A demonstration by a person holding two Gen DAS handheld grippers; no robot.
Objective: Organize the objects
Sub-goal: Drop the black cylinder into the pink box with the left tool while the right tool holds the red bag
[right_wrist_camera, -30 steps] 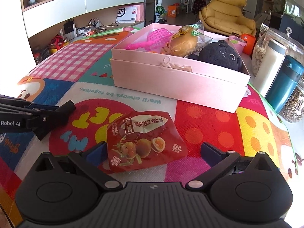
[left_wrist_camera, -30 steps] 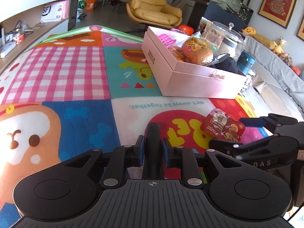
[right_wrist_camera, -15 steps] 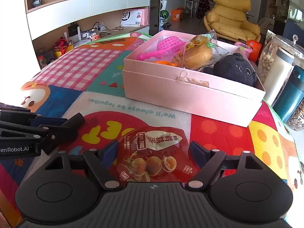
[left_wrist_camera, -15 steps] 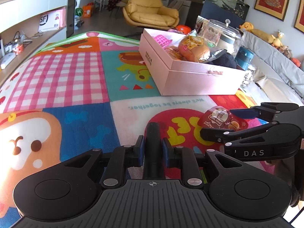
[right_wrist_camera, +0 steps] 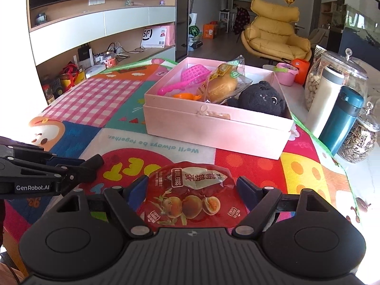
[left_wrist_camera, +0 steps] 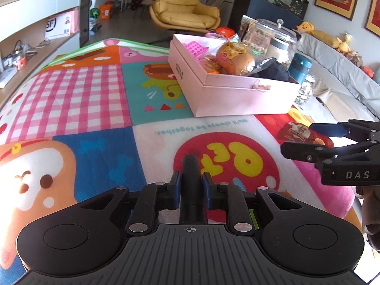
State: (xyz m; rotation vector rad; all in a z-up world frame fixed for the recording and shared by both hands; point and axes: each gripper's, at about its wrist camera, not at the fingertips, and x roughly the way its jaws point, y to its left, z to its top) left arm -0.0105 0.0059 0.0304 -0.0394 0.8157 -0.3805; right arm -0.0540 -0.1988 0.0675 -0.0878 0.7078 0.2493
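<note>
Left gripper (left_wrist_camera: pixel 191 186): clenched on black cylinder (left_wrist_camera: pixel 190 178) | Right gripper (right_wrist_camera: pixel 191 186): grasping red quail-egg pouch (right_wrist_camera: pixel 190 197), lifted near pink box (right_wrist_camera: pixel 213 128).

The near edge of the red foil snack pouch printed with eggs (right_wrist_camera: pixel 190 197) is covered by the right gripper's body, and in the left wrist view the right gripper's fingers (left_wrist_camera: pixel 306 150) cross most of it. The black plush toy (right_wrist_camera: pixel 261 98) sits partly below the wall of the pink cardboard box (right_wrist_camera: pixel 213 130). The black cylindrical object (left_wrist_camera: pixel 190 185) clamped in the left gripper cannot be identified. Small print on the pouch is unreadable.
</note>
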